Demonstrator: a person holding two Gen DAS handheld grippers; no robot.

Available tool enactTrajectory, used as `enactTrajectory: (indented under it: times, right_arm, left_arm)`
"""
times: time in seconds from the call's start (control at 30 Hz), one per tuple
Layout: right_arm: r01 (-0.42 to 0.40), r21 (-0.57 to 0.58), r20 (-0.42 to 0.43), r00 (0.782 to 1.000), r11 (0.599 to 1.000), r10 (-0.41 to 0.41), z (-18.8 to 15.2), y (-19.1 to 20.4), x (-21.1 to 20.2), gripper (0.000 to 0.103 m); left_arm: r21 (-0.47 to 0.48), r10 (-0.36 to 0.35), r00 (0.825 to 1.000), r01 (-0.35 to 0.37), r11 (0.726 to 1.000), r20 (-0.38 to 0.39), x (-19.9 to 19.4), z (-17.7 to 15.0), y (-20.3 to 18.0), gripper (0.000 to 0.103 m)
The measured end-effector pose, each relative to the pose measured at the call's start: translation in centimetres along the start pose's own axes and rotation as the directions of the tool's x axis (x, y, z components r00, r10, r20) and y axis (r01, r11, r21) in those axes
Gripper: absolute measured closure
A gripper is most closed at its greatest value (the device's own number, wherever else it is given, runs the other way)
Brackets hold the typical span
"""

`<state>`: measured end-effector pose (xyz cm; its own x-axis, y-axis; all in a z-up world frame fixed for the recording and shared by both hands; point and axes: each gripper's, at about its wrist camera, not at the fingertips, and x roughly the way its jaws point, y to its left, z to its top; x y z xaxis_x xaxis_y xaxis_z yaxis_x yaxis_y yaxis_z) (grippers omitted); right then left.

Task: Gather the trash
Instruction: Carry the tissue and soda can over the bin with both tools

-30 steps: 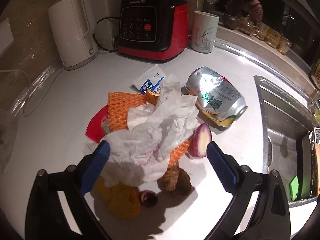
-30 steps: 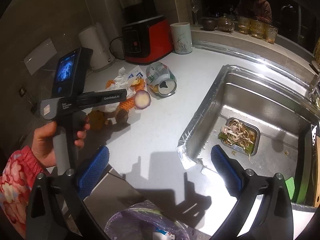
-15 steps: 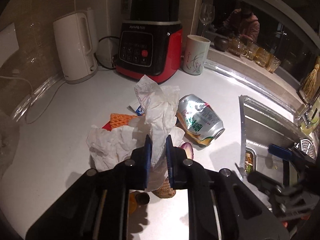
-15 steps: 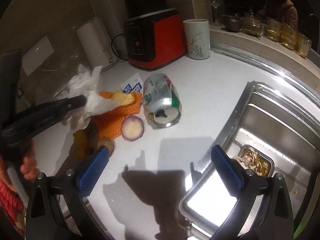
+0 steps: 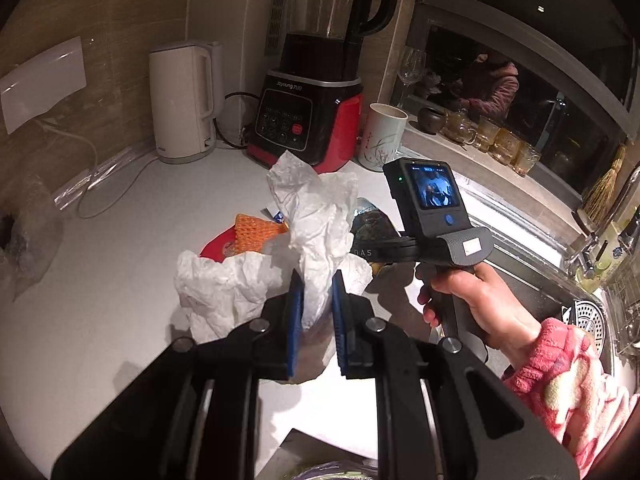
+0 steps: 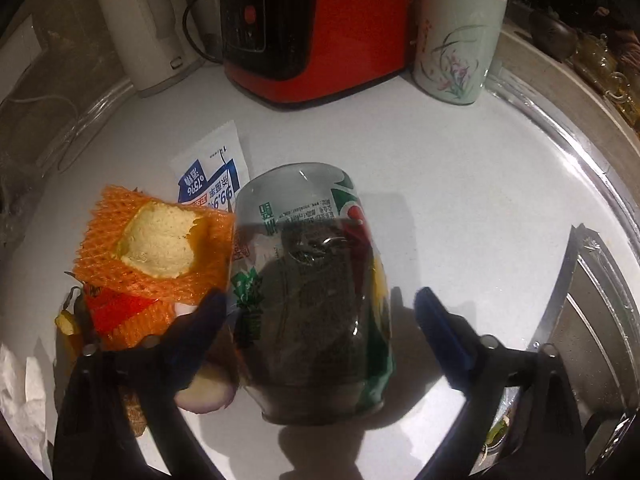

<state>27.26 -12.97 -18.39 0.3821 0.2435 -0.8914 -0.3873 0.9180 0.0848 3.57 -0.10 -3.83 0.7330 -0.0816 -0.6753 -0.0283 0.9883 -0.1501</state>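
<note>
You're holding the crumpled tissue with the left gripper, its blue pads pressed together on the lower folds, and the paper is hanging clear above the white counter. It's soft and looks nearly weightless, so it probably won't slip, but loose wings are spreading wide on both sides and could drag across the rest of the pile. I'd say your hold is fine where it is, low on the bunched middle.

Now the right gripper is coming in over the dented can, which is lying on its side with its end toward you. The jaws have just been closing, yet they're standing apart with the can between them; the left pad is right at the can's wall, the right pad is off it. Thin metal like that, I'd judge, is light, smooth and already crushed, so it will give under pressure and may squirt out. You're lining up across the barrel's middle, which seems the best place.

The orange foam net, the peel on it and the sachet are lying just beside the can, and the onion slice under your left finger is close enough to get nipped.
</note>
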Motion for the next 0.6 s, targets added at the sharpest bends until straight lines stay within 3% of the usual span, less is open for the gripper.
enactTrajectory:
  times: [0.3,0.47,0.6]
  right_arm:
    - [-0.057,0.048,0.062,0.997,0.997,0.054,-0.7,-1.2,-2.2,0.031]
    - [-0.067,0.011,0.131,0.989,0.998,0.065,-2.5,-1.0,-5.9,0.031]
    - [-0.085,-0.024,0.175,0.981,0.996,0.087,-5.8,-0.1,-10.2,0.031]
  left_arm:
    - [-0.033,0.029,1.000,-0.029,0.999,0.006,-1.5,-1.1,0.3,0.089]
    - [-0.040,0.032,0.999,-0.031,0.999,0.016,-3.0,-2.0,-0.7,0.089]
    - [-0.046,0.022,0.999,-0.020,0.999,0.023,-5.1,-3.6,-1.8,0.089]
